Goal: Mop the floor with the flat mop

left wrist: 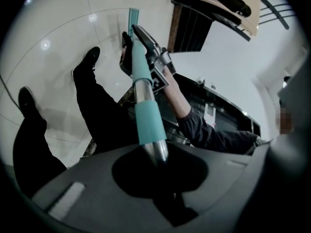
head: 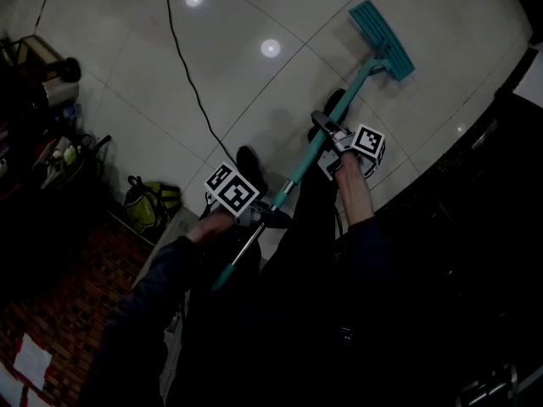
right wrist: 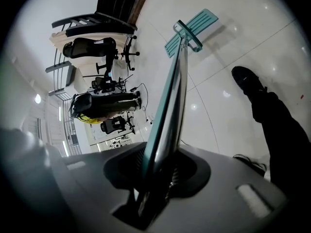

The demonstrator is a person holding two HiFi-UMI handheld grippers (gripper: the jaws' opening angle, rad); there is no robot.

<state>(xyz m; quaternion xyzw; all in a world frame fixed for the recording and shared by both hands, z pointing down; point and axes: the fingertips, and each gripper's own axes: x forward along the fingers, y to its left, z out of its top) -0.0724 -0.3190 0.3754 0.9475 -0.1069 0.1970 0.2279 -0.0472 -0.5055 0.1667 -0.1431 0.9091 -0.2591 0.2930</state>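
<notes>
A flat mop with a teal head lies on the glossy white tile floor at the upper right of the head view. Its teal and metal pole slants down left toward the person. My right gripper is shut on the pole about midway. My left gripper is shut on it lower, near the teal handle end. In the left gripper view the pole runs out of the jaws of the left gripper toward the right gripper. In the right gripper view the pole leads from the right gripper to the mop head.
A black cable trails across the floor from the top. A yellow-green bag lies at the left near cluttered shelves. A dark counter borders the right. The person's shoe stands beside the pole. Office chairs stand farther off.
</notes>
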